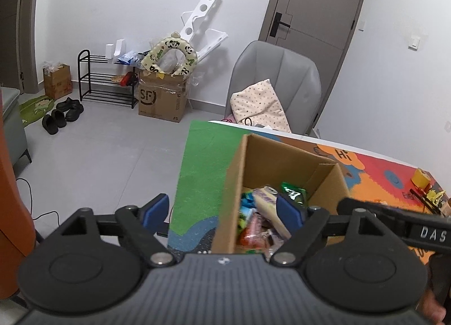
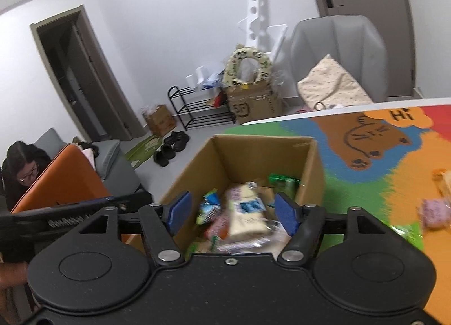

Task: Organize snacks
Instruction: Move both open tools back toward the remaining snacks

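An open cardboard box [image 1: 282,161] [image 2: 253,153] stands on the colourful mat with several snack packets inside. Among them are a cream packet [image 2: 248,218] [image 1: 267,206] and a green packet [image 1: 294,194] [image 2: 283,182]. My left gripper [image 1: 224,209] is open at the box's left wall, one pad outside it and one over the snacks, holding nothing. My right gripper [image 2: 233,210] is open above the box, and the blurred cream packet lies below its pads without touching them. A pink snack [image 2: 434,212] and a green packet [image 2: 408,233] lie on the mat to the right.
The play mat [image 1: 203,161] covers the table, whose left edge drops to the grey floor. A grey chair [image 1: 282,71] with a cushion stands behind. A yellow tape roll [image 1: 421,177] sits far right. An orange chair [image 2: 64,178] and a seated person [image 2: 22,172] are at the left.
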### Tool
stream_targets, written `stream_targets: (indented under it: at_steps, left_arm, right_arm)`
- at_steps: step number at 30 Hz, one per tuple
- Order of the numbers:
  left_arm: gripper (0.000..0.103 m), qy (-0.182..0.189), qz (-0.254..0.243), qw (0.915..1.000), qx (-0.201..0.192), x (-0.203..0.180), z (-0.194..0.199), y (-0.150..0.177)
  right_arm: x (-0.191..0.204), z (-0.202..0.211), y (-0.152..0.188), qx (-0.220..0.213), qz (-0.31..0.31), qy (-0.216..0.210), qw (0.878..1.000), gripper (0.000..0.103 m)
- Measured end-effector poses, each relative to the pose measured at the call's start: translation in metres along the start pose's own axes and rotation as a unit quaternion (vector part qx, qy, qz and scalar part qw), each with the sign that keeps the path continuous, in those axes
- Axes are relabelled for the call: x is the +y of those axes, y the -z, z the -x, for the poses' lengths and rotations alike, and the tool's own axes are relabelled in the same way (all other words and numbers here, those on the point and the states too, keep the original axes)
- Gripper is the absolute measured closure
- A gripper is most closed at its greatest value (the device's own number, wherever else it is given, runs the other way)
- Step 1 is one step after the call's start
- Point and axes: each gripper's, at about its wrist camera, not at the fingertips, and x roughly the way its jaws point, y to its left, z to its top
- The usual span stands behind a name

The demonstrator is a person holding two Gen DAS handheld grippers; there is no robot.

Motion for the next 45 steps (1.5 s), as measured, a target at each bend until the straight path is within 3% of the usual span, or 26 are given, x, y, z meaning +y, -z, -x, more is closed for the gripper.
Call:
stream_targets:
  at_steps: [21,35,45]
  left_arm:
    - [0.017,0.067,-0.046,0.9966,-0.011,-0.109,0.026,0.023]
    - [0.017,0.068,-0.065,0.9955,0.004,-0.157,0.011,0.03]
    - [0.017,0.102,-0.091,0.9904,0.02,-0.194,0.002,0.04]
  right_arm:
    - [-0.096,0.085,0.023,-0.052,-0.038,0.102,0.993,0.025]
    - [-0.146,0.101,0.037,-0.063,-0.061,0.119,0.989,0.021]
    - [-0.168,0.104,0.047,-0.066,-0.084,0.144,0.984,0.02]
